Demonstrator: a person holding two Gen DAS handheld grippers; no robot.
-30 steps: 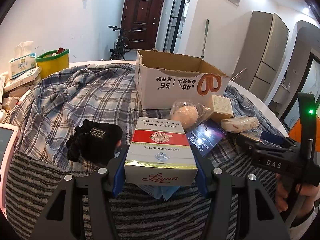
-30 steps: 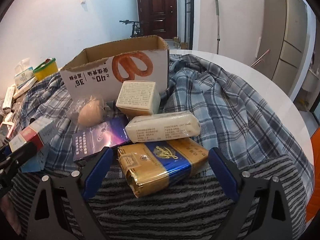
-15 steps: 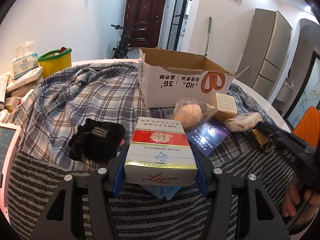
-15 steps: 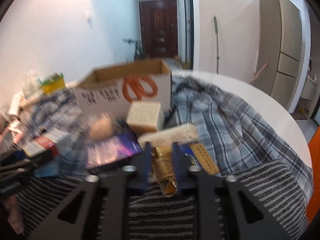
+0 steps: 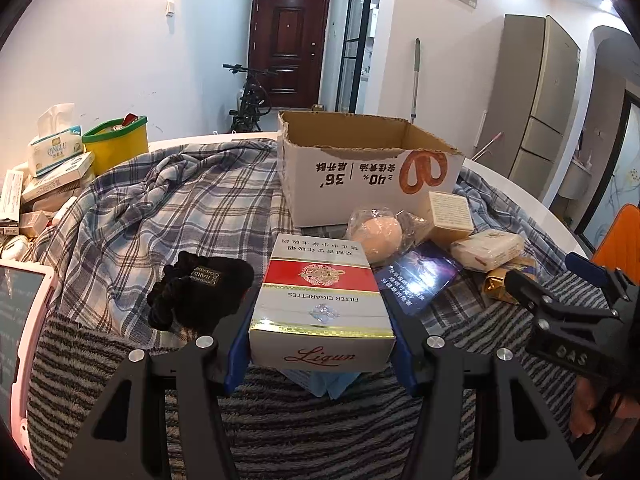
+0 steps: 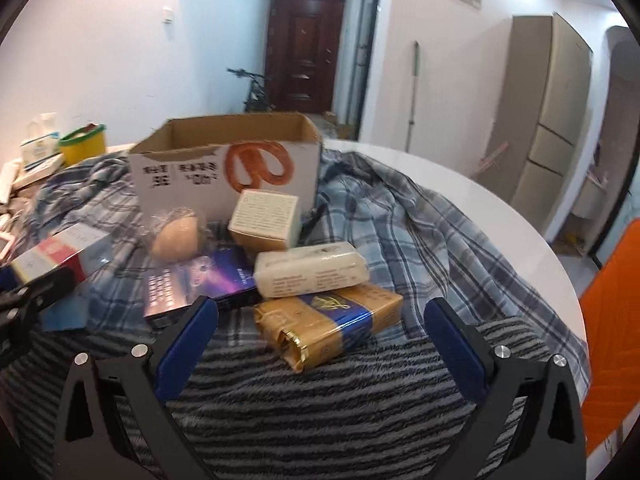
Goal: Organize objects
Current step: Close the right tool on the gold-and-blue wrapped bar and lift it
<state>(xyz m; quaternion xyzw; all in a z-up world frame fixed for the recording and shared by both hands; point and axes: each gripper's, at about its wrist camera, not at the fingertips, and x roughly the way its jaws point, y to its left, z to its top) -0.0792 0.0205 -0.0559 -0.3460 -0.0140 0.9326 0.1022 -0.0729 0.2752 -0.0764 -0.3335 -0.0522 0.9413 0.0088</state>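
My left gripper [image 5: 320,322] is shut on a red-and-white cigarette carton [image 5: 320,292], held low over the striped towel. In the right wrist view my right gripper [image 6: 320,310] has its jaws opening wide. A gold-and-blue pack [image 6: 340,324] lies on the towel between and just ahead of the fingers, and neither pad touches it. Behind the pack lie a white wrapped bar [image 6: 312,272], a beige cube box [image 6: 266,220], a purple box [image 6: 200,284] and a bagged round lump [image 6: 176,236]. An open cardboard box [image 5: 360,168] stands further back.
A black fabric pouch [image 5: 200,292] lies left of the carton. A yellow tub [image 5: 116,144], a tissue box [image 5: 56,152] and small cartons crowd the far left. A pink-framed tablet [image 5: 20,320] is at the left edge. An orange chair [image 6: 612,340] stands off the round table's right rim.
My right gripper closed on the gold-and-blue pack half a second ago and now stands wide apart again, drawn slightly back. The left gripper and its carton have not moved.
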